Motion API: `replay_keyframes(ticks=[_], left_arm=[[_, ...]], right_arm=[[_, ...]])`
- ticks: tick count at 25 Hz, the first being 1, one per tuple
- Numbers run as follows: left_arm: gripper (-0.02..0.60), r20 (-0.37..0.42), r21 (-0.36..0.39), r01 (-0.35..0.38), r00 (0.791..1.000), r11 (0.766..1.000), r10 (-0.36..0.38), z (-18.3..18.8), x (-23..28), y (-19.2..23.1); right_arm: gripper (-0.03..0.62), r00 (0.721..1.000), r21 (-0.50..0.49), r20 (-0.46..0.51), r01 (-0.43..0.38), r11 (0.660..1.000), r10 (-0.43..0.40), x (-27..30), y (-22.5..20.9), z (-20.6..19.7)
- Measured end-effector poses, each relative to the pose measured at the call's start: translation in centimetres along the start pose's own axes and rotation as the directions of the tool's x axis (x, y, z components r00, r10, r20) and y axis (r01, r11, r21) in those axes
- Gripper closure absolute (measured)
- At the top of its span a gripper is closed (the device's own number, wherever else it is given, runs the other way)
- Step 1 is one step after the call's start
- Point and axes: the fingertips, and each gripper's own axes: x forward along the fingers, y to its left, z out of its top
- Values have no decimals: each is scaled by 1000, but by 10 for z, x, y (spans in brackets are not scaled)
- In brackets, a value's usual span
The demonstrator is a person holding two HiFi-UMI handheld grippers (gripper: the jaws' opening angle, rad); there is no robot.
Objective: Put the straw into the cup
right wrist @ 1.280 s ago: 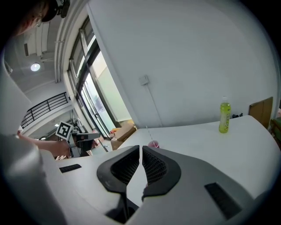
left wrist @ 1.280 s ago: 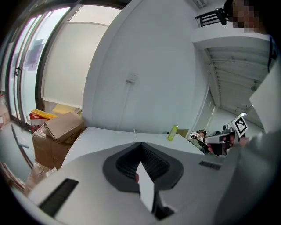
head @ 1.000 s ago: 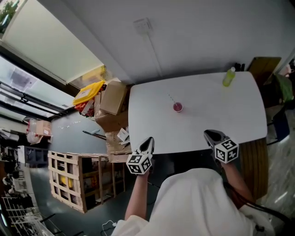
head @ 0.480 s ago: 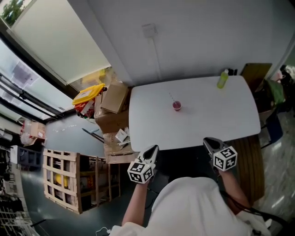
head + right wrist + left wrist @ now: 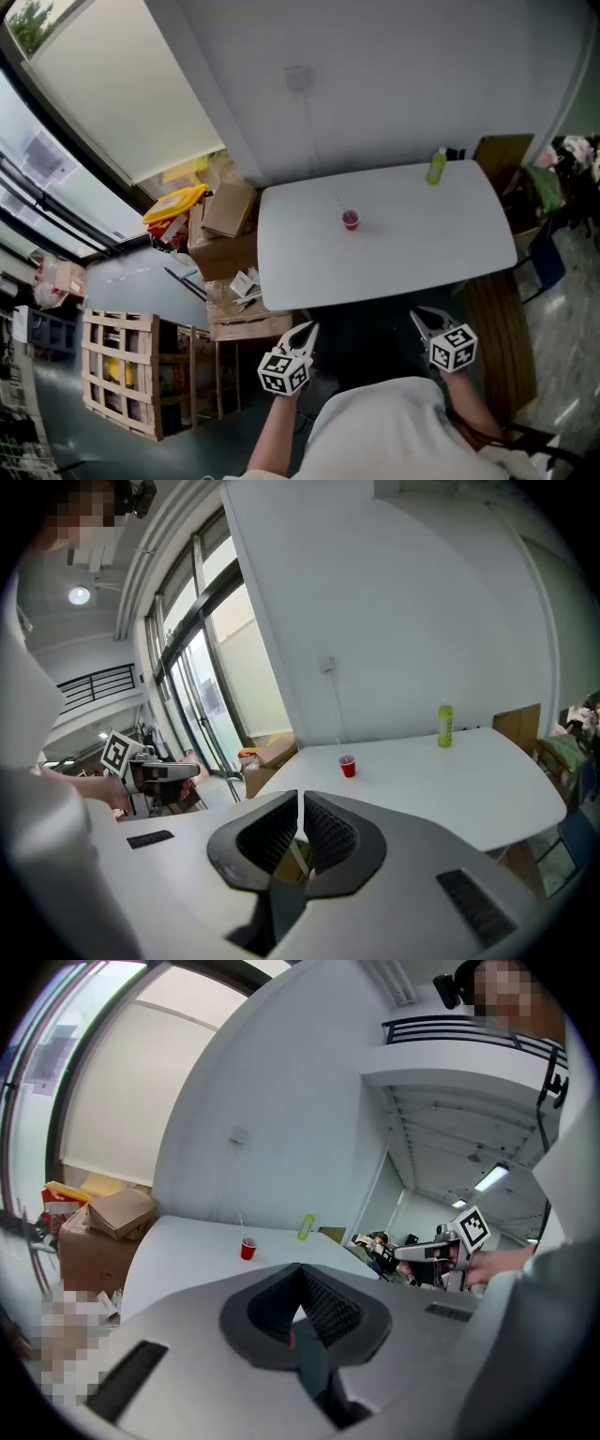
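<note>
A small red cup (image 5: 350, 220) stands near the middle of the white table (image 5: 422, 244), with a thin pale straw (image 5: 340, 202) rising from it and leaning left. The cup (image 5: 247, 1250) and straw (image 5: 241, 1228) also show far off in the left gripper view, and the same cup (image 5: 348, 767) in the right gripper view. My left gripper (image 5: 305, 328) and right gripper (image 5: 422, 317) hang below the table's near edge, well short of the cup. Both hold nothing, jaws together. The left gripper (image 5: 300, 1267) and right gripper (image 5: 300, 797) point toward the table.
A green bottle (image 5: 437, 166) stands at the table's far right corner. Cardboard boxes (image 5: 230, 208) pile up left of the table, a wooden crate (image 5: 122, 370) sits lower left. A brown board (image 5: 502, 150) and wooden panel (image 5: 487, 323) lie to the right.
Both grippers have drawn back from the table's near edge toward the person, and the whole table now looks farther away. The cup and straw have not moved.
</note>
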Motion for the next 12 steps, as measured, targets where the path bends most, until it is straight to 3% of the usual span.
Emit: replay_keyframes(ticks=[10, 12], left_arm=[[580, 63, -87, -99, 992, 991, 105, -7, -20, -11], [580, 69, -74, -107, 991, 991, 112, -5, -19, -16]], right_arm=[[551, 998, -37, 17, -66, 997, 67, -14, -20, 14], [551, 996, -50, 23, -80, 996, 81, -15, -25, 16]])
